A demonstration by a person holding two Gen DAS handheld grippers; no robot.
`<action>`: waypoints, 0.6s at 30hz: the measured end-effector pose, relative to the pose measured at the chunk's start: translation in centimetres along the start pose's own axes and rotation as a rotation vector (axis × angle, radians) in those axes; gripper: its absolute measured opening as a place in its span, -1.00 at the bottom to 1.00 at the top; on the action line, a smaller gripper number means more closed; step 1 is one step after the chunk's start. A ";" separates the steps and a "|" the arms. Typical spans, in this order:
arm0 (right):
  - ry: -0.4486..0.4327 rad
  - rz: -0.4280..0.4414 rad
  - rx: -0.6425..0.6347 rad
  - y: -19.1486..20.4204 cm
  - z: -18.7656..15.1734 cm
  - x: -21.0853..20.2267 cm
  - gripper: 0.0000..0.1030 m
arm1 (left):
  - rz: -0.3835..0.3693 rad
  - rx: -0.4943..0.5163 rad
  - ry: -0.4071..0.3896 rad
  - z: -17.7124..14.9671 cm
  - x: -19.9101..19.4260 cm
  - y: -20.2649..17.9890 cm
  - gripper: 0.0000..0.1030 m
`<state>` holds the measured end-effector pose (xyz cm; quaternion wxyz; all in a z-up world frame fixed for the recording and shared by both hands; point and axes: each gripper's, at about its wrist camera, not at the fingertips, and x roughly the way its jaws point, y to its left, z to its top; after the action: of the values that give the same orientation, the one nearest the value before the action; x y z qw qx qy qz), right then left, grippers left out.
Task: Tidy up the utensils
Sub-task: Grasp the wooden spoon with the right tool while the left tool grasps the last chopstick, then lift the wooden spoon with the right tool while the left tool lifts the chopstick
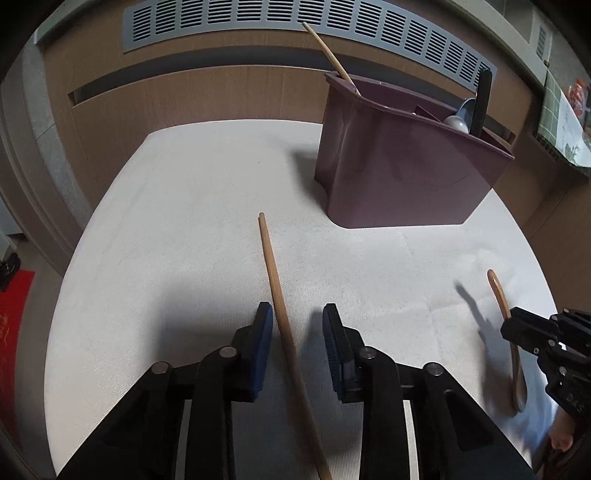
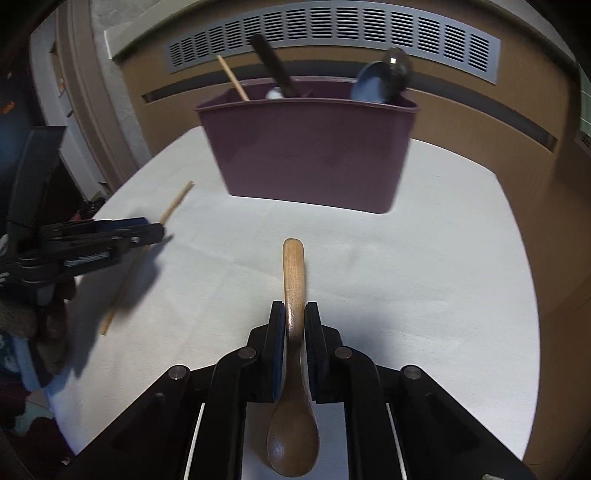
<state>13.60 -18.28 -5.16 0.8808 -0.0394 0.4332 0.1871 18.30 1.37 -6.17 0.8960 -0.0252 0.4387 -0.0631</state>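
Two handheld grippers are seen over a counter [image 1: 166, 229] covered with a pale cloth.

The left gripper [image 1: 297, 314] is angled down at the counter with its jaws partly apart. A wooden chopstick [image 1: 275, 291] lies between them, running from the bottom of the left wrist view up toward the middle of the counter. The left blue pad is at or just beside the stick, while a clear gap is left between the stick and the right pad, so the chopstick is not clamped.

The right gripper [image 2: 294, 314] has its jaws brought close together on the handle of a wooden spoon [image 2: 293, 406]. Both pads are pressed against the narrow handle. The spoon's brown bowl is seen below the jaws, near the bottom of the right wrist view, and the handle's rounded end sticks out beyond the fingertips toward the far side of the counter.

A purple plastic utensil holder [image 2: 310, 158] stands upright at the far side of the counter, well apart from both grippers. It is divided into compartments. Another chopstick [image 1: 328, 51] leans out of its left end, a black handle [image 1: 482, 103] rises from a middle section, and a pale blue spoon [image 2: 373, 86] and a dark round utensil are seen at its right end. A slatted vent panel [image 2: 332, 33] runs behind the counter.
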 end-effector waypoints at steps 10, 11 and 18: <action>0.035 0.015 0.030 0.2 -0.2 1.6 -0.81 | -0.107 0.062 0.045 -1.4 -0.4 -1.1 -0.81; 0.037 0.014 0.032 0.0 -0.2 1.8 -0.81 | -0.124 0.070 0.054 -1.7 -0.6 -1.4 -0.81; 0.050 -0.005 0.023 0.2 -0.2 2.1 -0.80 | -0.146 0.110 0.086 -2.9 -1.5 -2.8 -0.81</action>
<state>14.58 -17.50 -6.92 0.8705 -0.0349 0.4573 0.1787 14.80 -1.21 -6.46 0.8694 -0.0051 0.4698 -0.1531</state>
